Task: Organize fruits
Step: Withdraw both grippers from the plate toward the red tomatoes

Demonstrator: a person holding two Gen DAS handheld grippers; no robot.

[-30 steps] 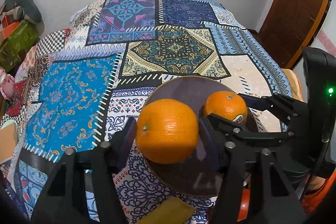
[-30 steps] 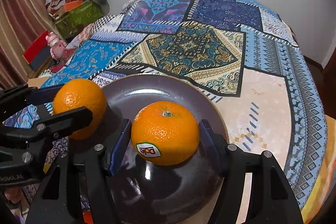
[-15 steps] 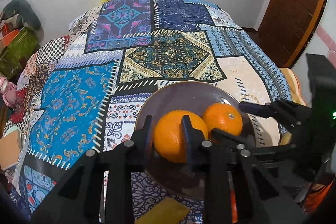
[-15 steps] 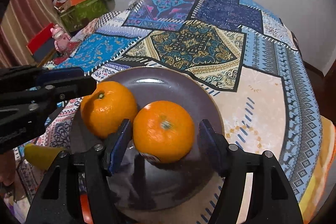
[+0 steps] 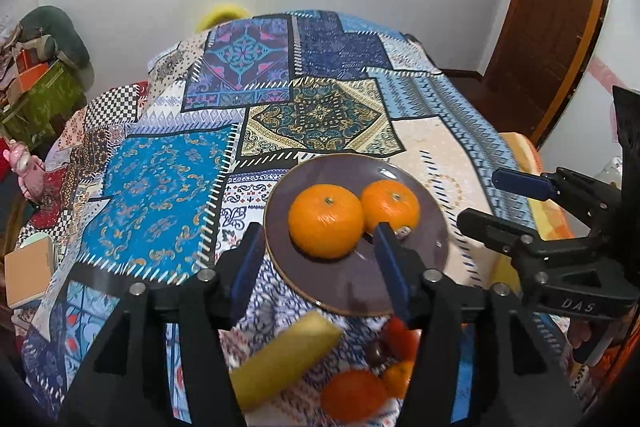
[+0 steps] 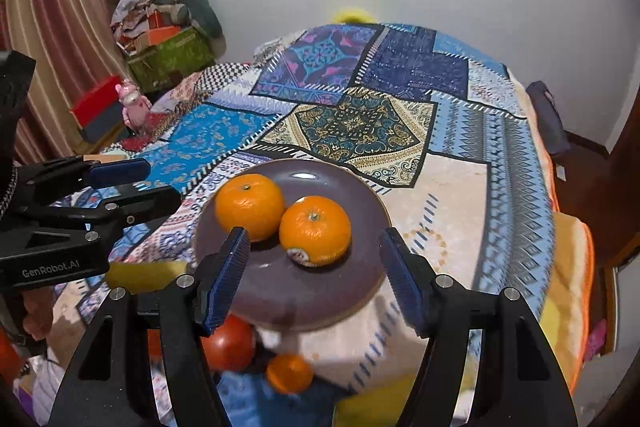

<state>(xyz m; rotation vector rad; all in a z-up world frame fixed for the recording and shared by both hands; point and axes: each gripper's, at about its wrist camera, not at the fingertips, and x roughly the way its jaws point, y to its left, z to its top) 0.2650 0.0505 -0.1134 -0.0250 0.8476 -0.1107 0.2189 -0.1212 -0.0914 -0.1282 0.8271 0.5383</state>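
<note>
Two oranges lie side by side on a dark purple plate (image 5: 420, 267) (image 6: 368, 203) on the patchwork cloth. The left orange (image 5: 325, 221) (image 6: 249, 207) touches the right orange (image 5: 390, 205) (image 6: 315, 230), which bears a sticker. My left gripper (image 5: 320, 263) is open and empty, drawn back above the plate's near rim. My right gripper (image 6: 314, 275) is open and empty, also back from the plate. Each gripper shows in the other's view, the right one (image 5: 496, 199) and the left one (image 6: 156, 183).
More fruit lies near the front edge: a yellow banana-like fruit (image 5: 280, 359), a red-orange fruit (image 5: 352, 393) (image 6: 230, 343), a small orange one (image 5: 398, 377) (image 6: 289, 373), a dark one (image 5: 376, 351). A wooden door (image 5: 548, 27) stands right; boxes (image 6: 168, 55) are piled left.
Both grippers opened, let go of their oranges onto the plate, and drew back and up. The oranges now rest together on the plate.
</note>
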